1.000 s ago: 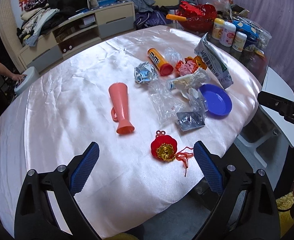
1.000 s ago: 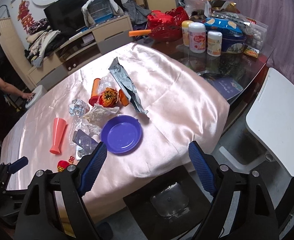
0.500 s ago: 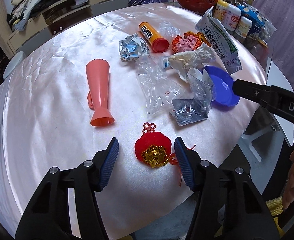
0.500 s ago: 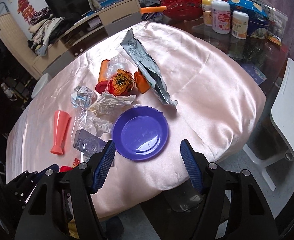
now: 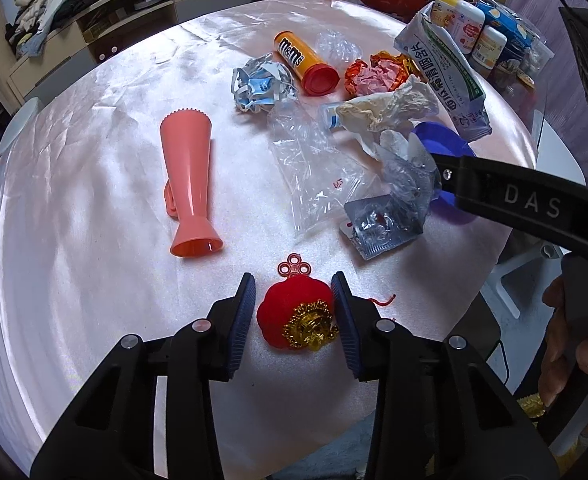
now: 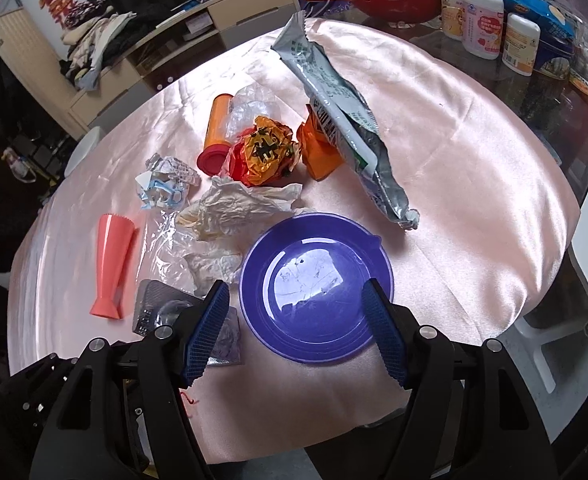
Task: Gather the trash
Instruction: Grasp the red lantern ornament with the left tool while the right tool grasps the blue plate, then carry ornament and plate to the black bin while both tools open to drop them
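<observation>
L gripper [image 5: 293, 314]: jaws narrowed around red lantern ornament [image 5: 294, 314] at near table edge; right pad looks touching, left pad w/ slight gap, so grip not confirmed. Ornament appears soft, velvety, light; gold cap [image 5: 310, 326] & tassel thread probably fragile. Best hold: across plump red body, not the top loop. R gripper [image 6: 296, 326]: moderately wide, empty, above purple plate [image 6: 378, 254] near right. Wrappers, tissue [image 6: 234, 208], clear bag [image 5: 314, 172] lie farther: light, crushable, pinch at folds.

Glossy satin tablecloth [image 5: 94, 240]; glossy plastic purple plate [image 6: 316, 288]; fuzzy red lantern ornament [image 5: 290, 314]; crinkled clear bag [image 5: 314, 172]
</observation>
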{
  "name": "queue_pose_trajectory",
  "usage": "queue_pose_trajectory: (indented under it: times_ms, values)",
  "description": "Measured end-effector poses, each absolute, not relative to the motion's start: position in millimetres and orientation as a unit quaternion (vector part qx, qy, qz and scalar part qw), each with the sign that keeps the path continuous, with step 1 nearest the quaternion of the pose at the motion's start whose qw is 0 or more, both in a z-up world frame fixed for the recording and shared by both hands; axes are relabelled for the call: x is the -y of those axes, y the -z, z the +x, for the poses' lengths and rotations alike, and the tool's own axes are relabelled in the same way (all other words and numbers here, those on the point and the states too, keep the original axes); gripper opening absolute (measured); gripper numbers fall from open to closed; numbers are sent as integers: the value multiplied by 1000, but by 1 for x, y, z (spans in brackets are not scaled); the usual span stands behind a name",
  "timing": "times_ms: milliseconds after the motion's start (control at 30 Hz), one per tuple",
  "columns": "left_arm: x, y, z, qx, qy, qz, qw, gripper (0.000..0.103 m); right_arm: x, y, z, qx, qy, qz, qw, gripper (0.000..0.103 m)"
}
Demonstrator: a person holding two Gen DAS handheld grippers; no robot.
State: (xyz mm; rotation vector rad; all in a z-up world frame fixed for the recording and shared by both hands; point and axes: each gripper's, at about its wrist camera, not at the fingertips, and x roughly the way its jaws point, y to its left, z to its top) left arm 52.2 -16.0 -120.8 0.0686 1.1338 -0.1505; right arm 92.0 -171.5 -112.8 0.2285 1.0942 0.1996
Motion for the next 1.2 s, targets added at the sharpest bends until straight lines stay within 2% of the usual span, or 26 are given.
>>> queue_pose_trajectory:
  times_ms: [167, 267, 333, 367, 400, 467, 833, 900, 933, 1200]
  values:
    - [14, 120, 54, -536, 72, 30, 840, 34, 168, 114, 95, -514, -87, 97, 848, 74]
    - [10, 120, 54, -537, 73, 25, 840, 31, 169, 113, 95, -512, -79, 83, 851, 66]
    - [9, 120, 54, -538, 74, 20, 840, 31, 172, 113, 94, -512, -81, 87, 851, 65]
    - [9, 119, 54, -537, 75, 21, 840, 31, 173, 113, 93, -510, -80, 91, 852, 62]
    - [9, 119, 54, -537, 75, 21, 840, 31, 176, 112, 92, -507, -83, 95, 853, 47]
    - [9, 119, 53, -536, 77, 18, 840, 31, 181, 110, 90, -509, -88, 104, 850, 27]
    - [15, 119, 45, -530, 81, 34, 843, 31, 188, 113, 81, -512, -89, 115, 846, 26]
    - [16, 119, 43, -529, 85, 34, 843, 31, 189, 114, 80, -513, -97, 122, 844, 13]
    - [17, 118, 42, -528, 87, 35, 844, 31, 189, 115, 79, -514, -100, 125, 843, 12]
    - [19, 119, 40, -527, 93, 38, 844, 31, 186, 115, 76, -514, -96, 116, 844, 16]
